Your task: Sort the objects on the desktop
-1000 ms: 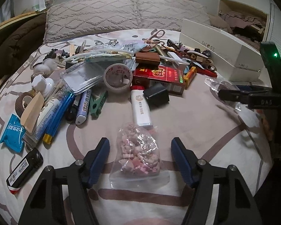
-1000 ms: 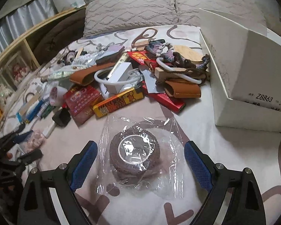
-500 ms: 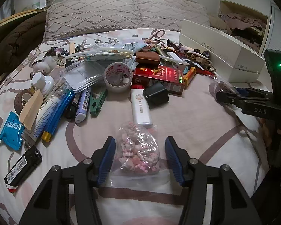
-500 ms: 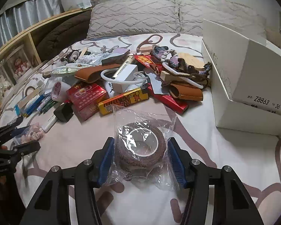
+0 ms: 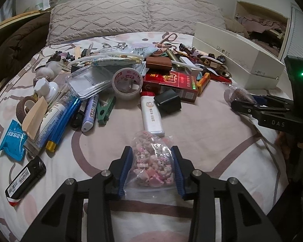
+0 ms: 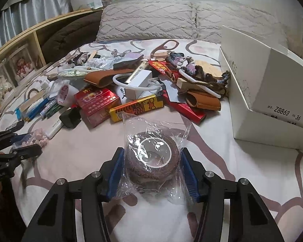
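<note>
A small clear bag of pink and white charms (image 5: 152,165) lies on the bedspread, and my left gripper (image 5: 151,151) is closing on it, its blue pads pressing both sides. The right wrist view shows a brown tape roll in a clear wrapper (image 6: 151,159) with my right gripper (image 6: 151,151) shut on it, pads against its sides. My right gripper (image 5: 242,102) shows at the right of the left wrist view, the wrapped roll at its tip. My left gripper (image 6: 24,141) with the charm bag (image 6: 37,138) shows at the left edge of the right wrist view.
A heap of small items fills the bed's middle: a red box (image 5: 171,82), a clear tape roll (image 5: 127,83), a white lighter (image 5: 151,115), a black adapter (image 5: 168,101), pens and tubes at left. An open white shoebox (image 6: 272,100) stands at right. Pillows (image 5: 131,16) lie behind.
Both grippers' jaws have come in from wide apart. The left now presses on the charm bag, the right on the wrapped tape roll. Neither hand has shifted much.
</note>
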`<action>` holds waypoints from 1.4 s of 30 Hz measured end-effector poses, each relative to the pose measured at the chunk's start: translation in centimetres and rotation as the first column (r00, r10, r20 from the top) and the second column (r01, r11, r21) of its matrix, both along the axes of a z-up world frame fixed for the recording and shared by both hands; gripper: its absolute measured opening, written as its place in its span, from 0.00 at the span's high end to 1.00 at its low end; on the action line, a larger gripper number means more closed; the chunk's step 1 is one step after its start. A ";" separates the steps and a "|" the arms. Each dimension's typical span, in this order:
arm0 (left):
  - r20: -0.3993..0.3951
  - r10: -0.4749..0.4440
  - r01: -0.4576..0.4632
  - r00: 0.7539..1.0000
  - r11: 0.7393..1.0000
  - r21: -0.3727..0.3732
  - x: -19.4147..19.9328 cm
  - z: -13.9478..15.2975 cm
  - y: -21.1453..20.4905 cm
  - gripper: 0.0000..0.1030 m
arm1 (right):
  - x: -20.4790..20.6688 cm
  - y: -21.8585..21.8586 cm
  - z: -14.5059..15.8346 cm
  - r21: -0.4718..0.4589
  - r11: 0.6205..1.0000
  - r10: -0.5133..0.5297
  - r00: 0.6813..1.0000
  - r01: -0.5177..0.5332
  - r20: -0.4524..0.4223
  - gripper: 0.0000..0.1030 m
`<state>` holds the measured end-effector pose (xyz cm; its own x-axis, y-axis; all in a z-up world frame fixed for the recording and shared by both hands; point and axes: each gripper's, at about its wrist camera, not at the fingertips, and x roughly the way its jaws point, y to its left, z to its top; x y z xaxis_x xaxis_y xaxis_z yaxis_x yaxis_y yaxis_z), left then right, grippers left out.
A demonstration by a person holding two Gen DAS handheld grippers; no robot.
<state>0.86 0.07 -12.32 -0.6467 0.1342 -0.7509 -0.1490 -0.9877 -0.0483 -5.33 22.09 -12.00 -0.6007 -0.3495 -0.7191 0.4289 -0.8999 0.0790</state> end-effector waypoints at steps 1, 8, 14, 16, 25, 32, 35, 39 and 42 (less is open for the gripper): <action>-0.001 -0.001 0.001 1.000 1.000 0.002 0.0 0.0 0.0 0.65 | 0.1 -0.1 0.0 0.008 1.000 0.000 1.000 0.000 -0.004 0.46; -0.013 -0.013 0.013 1.000 1.000 0.024 0.2 0.3 0.0 0.67 | 0.2 0.0 0.1 0.024 0.999 -0.023 0.999 0.023 -0.024 0.48; -0.027 -0.012 0.013 1.000 0.999 0.032 0.3 0.6 -0.1 0.68 | 0.4 0.1 0.3 0.041 0.998 -0.042 0.998 0.044 -0.046 0.52; -0.033 -0.014 0.015 0.999 0.999 0.034 0.4 0.7 -0.1 0.69 | 0.5 0.0 0.3 0.043 0.998 -0.040 0.998 0.043 -0.052 0.52; -0.052 -0.016 0.018 0.999 0.999 0.040 0.8 1.1 -0.1 0.72 | 1.0 0.1 0.7 0.050 0.997 -0.054 0.996 0.058 -0.077 0.52; -0.027 -0.024 0.025 0.999 0.999 0.032 0.6 0.7 0.1 0.72 | 1.5 0.5 0.9 0.039 0.997 -0.067 0.995 0.070 -0.078 0.52; -0.011 -0.022 0.022 1.000 1.000 0.016 0.5 0.4 0.3 0.71 | 1.7 0.4 0.9 0.040 0.997 -0.064 0.995 0.067 -0.076 0.52; 0.009 0.010 -0.010 1.000 1.000 -0.027 0.5 -0.2 0.4 0.60 | 1.8 0.4 0.8 0.038 0.997 -0.059 0.996 0.062 -0.072 0.52; 0.008 0.008 -0.008 1.000 0.998 -0.055 0.7 -0.4 0.6 0.60 | 1.8 0.4 0.7 0.036 0.998 -0.057 0.996 0.060 -0.069 0.52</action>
